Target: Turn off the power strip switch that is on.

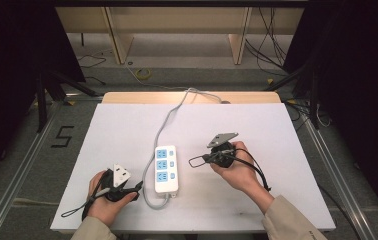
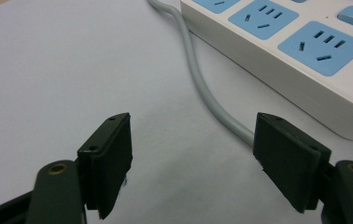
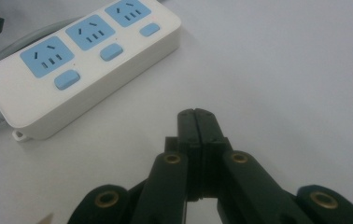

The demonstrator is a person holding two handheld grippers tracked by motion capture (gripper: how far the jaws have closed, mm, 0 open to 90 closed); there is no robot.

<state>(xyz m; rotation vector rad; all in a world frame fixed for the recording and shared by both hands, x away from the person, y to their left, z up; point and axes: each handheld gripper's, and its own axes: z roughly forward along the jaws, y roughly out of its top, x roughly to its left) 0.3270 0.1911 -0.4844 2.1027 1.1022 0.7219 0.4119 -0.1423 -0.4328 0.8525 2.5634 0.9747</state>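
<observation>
The left hand-held gripper point(image 2: 191, 158), jaws apart and empty, could snag the grey cord point(image 2: 202, 79) looping just ahead (one cord). The power strip point(image 1: 167, 169), mid-tabletop point(image 1: 277, 135), has three sockets and might slide if nudged. The right hand-held gripper point(image 3: 196, 122) is pressed together, empty.

The high view is evenly lit from above: the white table point(image 1: 127, 130) reads bright and flat, while the room's sides fall into near black. Soft, short shadows sit under the power strip point(image 1: 166, 169) and both hands. That view is slightly soft, with fine detail smeared. In the left gripper view the near jaws are sharp, the power strip's far end runs to the frame edge, and a faint grey shadow lies on the table between the jaws. The right gripper view is bright and low in contrast, with mild blur on the nearest black parts at the bottom; no harsh glare appears anywhere.
</observation>
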